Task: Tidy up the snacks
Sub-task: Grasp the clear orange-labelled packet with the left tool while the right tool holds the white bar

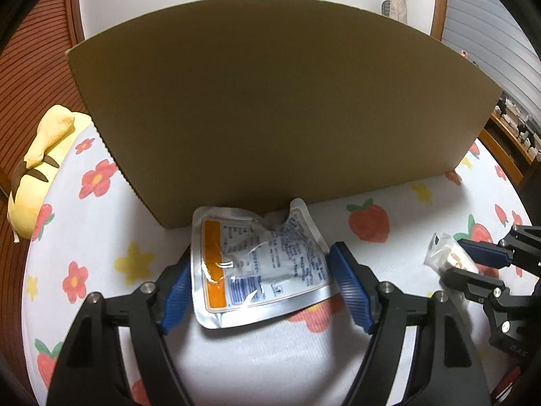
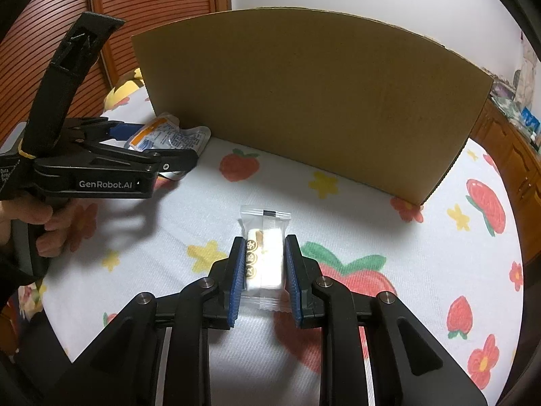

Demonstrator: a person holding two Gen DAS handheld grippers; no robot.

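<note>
A crumpled silver pouch (image 1: 260,264) with an orange stripe lies on the floral cloth in front of a tall cardboard box (image 1: 270,101). My left gripper (image 1: 260,277) is open around it, blue pads on either side, not squeezing. It also shows in the right wrist view (image 2: 165,135). A small clear-wrapped white snack (image 2: 263,260) lies between the pads of my right gripper (image 2: 263,270), which is closed on its sides. The snack also shows in the left wrist view (image 1: 449,253). The box (image 2: 304,101) stands just behind both.
A yellow plush toy (image 1: 40,169) lies at the left edge of the bed-like surface (image 1: 101,237) with strawberry and flower print. A wooden slatted door (image 2: 152,6) is at the back left. Wooden furniture (image 2: 507,142) stands at the right.
</note>
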